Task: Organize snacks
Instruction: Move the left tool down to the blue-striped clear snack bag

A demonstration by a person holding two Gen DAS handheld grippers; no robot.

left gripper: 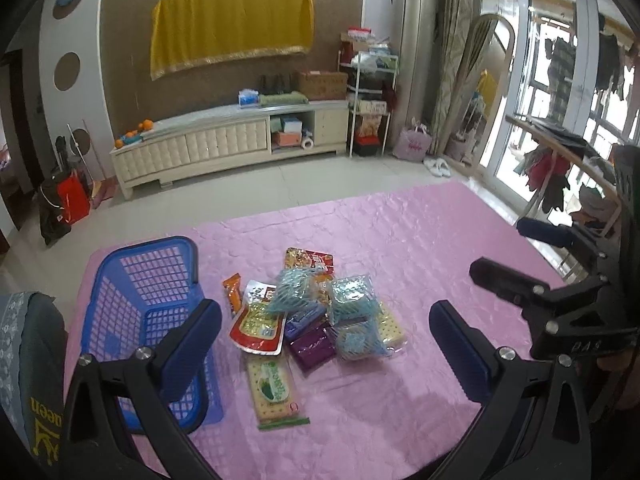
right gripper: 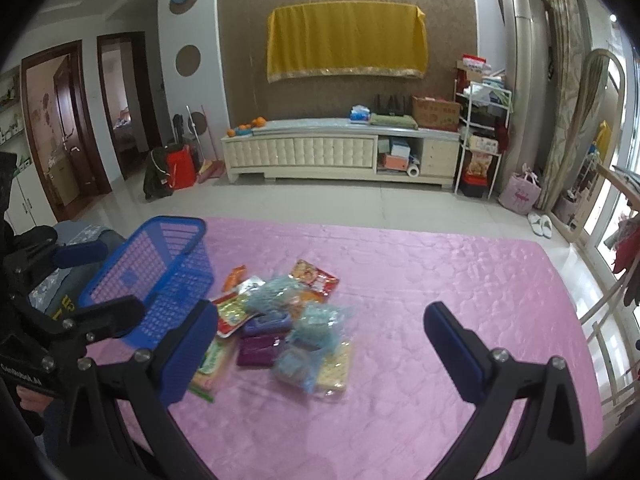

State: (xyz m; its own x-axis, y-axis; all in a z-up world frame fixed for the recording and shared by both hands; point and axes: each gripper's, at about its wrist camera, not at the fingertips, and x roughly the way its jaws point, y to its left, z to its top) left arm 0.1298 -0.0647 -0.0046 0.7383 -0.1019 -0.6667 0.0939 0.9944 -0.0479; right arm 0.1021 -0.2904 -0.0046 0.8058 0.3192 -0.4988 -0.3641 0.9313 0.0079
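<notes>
A pile of snack packets (left gripper: 316, 316) lies on the pink cloth (left gripper: 400, 232): light-blue bags, purple packs, a red-and-white pouch, an orange stick and a green cracker pack (left gripper: 276, 388). A blue mesh basket (left gripper: 148, 304) stands left of the pile. My left gripper (left gripper: 326, 340) is open and empty, above the near side of the pile. My right gripper (right gripper: 320, 344) is open and empty, above the pile's right side (right gripper: 288, 320); it also shows in the left wrist view (left gripper: 508, 256). The basket shows in the right wrist view (right gripper: 160, 276).
A grey cushion with yellow lettering (left gripper: 36, 360) lies at the table's left edge. Beyond the table are tiled floor, a cream TV cabinet (left gripper: 224, 140) and a wooden rack with clothes (left gripper: 568, 168) on the right.
</notes>
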